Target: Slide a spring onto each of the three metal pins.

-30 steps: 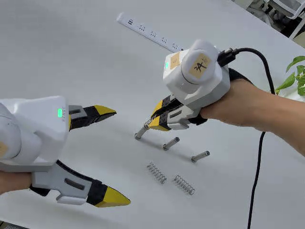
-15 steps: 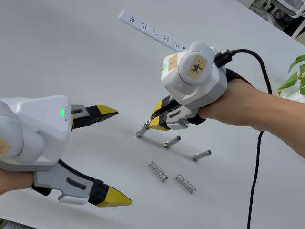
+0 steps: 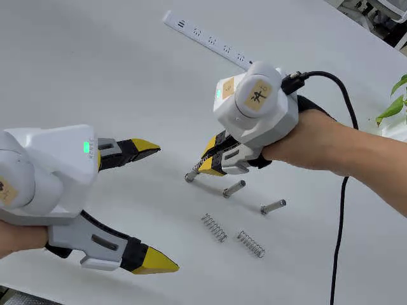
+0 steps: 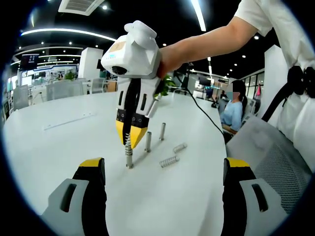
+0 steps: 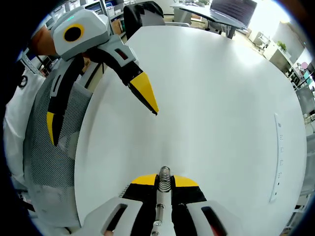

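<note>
Three short metal pins stand upright in a row on the flat white table (image 3: 95, 76): the nearest pin (image 4: 129, 158) in the left gripper view, the middle pin (image 4: 148, 141) and the far pin (image 4: 162, 131). One small coiled steel spring (image 4: 128, 140) hangs upright right above the nearest pin, with its lower end at the pin's top. Whether it has slipped over the tip cannot be told. This spring is pinched between the yellow-tipped jaws of the right gripper (image 3: 206, 165), which a hand (image 3: 318, 140) holds slanted downward over that end of the row. In the right gripper view the coil shows clamped between the two yellow tips.

Two more loose springs lie flat on the table just beside the pins, on the person's side in the head view: one spring (image 3: 214, 227) near the middle pin and the other spring (image 3: 251, 244) near the far pin. They lie close to each other but do not touch.

The left gripper (image 3: 164, 208) is held well apart from the pins, with its jaws spread wide and nothing between them. It points toward the row.

A long white power strip (image 3: 210, 41) lies farther back on the table. A black cable (image 3: 340, 210) runs from the right gripper down past the wrist. Green plant leaves (image 3: 397, 101) show at the table's right edge.
</note>
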Demonstrator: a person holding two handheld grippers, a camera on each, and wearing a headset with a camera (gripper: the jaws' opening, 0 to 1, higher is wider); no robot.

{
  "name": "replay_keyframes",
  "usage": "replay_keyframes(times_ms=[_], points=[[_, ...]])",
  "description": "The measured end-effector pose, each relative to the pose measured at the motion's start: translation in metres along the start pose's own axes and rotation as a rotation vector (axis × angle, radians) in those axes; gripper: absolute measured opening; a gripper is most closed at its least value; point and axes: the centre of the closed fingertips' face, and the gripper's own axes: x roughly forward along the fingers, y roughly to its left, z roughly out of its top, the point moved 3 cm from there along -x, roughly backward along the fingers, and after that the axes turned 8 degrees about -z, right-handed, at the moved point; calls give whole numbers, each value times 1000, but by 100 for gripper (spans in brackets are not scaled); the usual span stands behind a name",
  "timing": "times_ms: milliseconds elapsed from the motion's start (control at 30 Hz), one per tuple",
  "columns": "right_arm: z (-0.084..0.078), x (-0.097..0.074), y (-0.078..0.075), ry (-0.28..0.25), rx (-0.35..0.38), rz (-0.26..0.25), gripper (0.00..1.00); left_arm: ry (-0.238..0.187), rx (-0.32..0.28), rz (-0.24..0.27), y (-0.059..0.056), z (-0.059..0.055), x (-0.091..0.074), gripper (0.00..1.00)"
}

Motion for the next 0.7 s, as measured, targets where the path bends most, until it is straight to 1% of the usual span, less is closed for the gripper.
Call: replay_keyframes(times_ms=[300, 700], points=[[-2, 8, 0, 14, -15, 8, 6, 0, -7, 1, 1, -2, 0, 99], [-5, 19, 1, 25, -28, 19, 7, -1, -10, -3, 1, -3, 0, 99]])
